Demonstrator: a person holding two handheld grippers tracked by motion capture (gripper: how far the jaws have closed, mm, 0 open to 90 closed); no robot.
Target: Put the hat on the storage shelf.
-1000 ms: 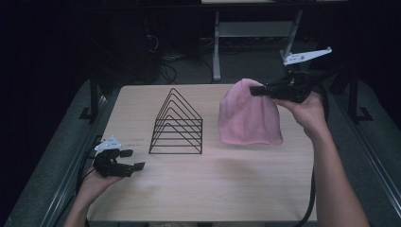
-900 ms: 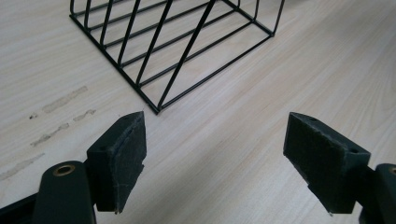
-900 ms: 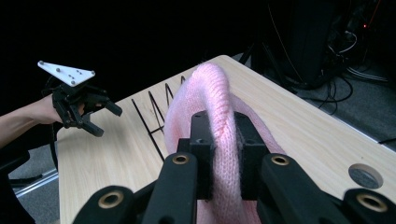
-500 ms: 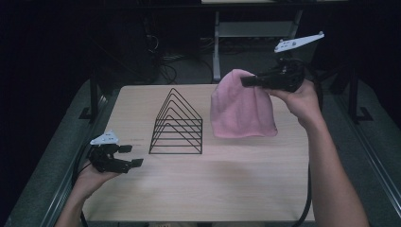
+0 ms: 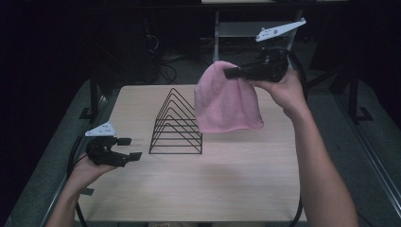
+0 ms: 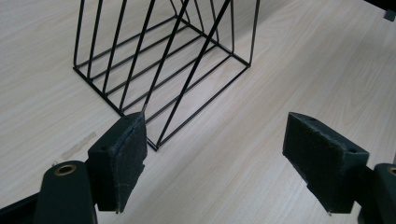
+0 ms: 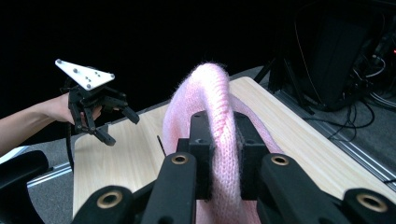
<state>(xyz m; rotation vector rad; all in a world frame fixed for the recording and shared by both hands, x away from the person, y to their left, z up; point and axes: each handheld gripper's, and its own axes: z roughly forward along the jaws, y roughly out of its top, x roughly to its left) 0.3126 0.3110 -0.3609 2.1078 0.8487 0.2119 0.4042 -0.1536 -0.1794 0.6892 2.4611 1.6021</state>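
A pink knitted beanie [image 5: 227, 101] hangs in the air above the table's far right part, just right of a black wire rack [image 5: 177, 124]. My right gripper [image 5: 229, 73] is shut on the beanie's crown; in the right gripper view the pink beanie [image 7: 210, 100] is pinched between the two black pads. My left gripper [image 5: 130, 148] hovers open over the table's left edge, nothing between its fingers. In the left gripper view the wire rack [image 6: 163, 60] stands just ahead of the wide-open jaws. The right gripper view also shows the left gripper [image 7: 119, 126] farther off.
The light wooden table [image 5: 227, 179] has bare room in front and to the right. Grey rails run along both sides. Behind the table are dark floor, cables and a metal stand [image 5: 246, 28].
My right gripper has lifted the beanie off the table and carried it left toward the rack. The left gripper has risen a little.
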